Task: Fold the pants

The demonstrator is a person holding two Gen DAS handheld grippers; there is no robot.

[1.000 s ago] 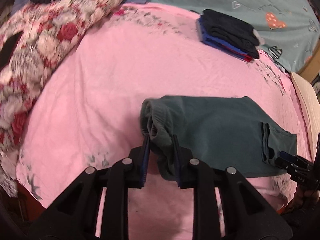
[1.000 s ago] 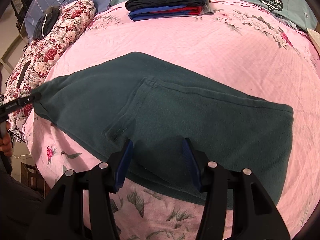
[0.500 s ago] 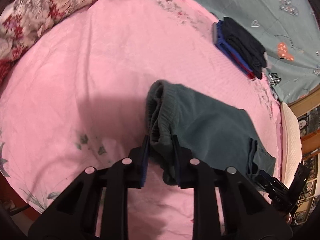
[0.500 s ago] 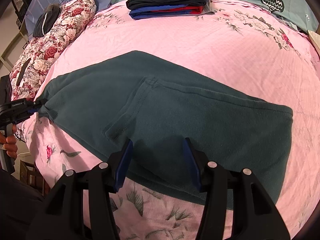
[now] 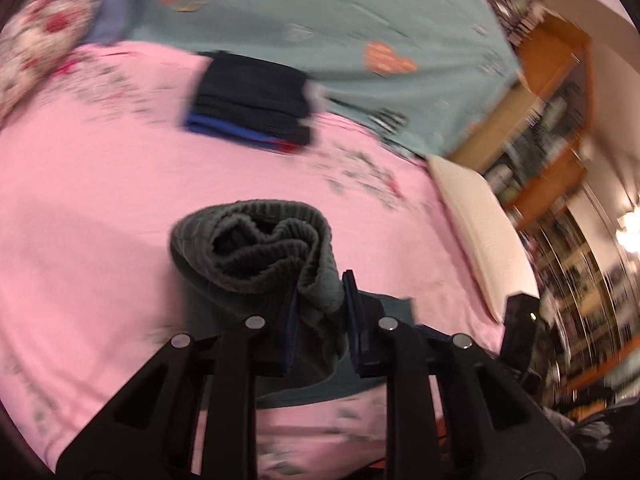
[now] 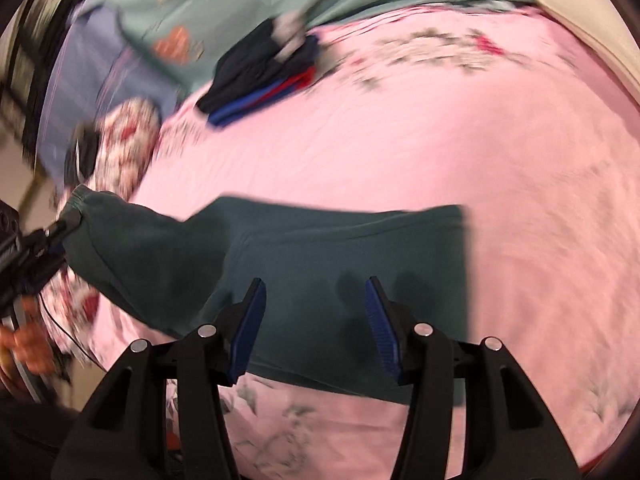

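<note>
**Lifting the waistband end of the dark green pants**

Bunching between the blue pads of the left gripper [image 5: 318, 320], the ribbed waistband of the dark green pants [image 5: 256, 248] stands raised off the pink bedspread [image 5: 100, 208], its elastic edge curled into a loose ring in front of the fingers. These fingers are drawn narrow and pinch the cloth. Seen from the right wrist camera, the rest of the pants [image 6: 320, 264] lies flat across the pink bedspread [image 6: 440, 140], with the gripped end sloping up toward the left gripper [image 6: 68, 222] at the left edge of the picture.

Over the flat part hovers the right gripper [image 6: 316, 324]; its fingers stand about half apart with nothing between the pads, and only their shadows fall on the fabric.

Farther back on the bed sits a folded stack of clothes [image 5: 252, 100], dark pieces on top with blue and red layers below. Behind it spreads a teal blanket with heart prints [image 5: 320, 12], and a floral quilt [image 5: 36, 40] is heaped at the left. A cream pillow [image 5: 476, 232] lies along the right side of the bed, with wooden shelves [image 5: 552, 92] beyond it. Both pictures are smeared by motion blur.
</note>
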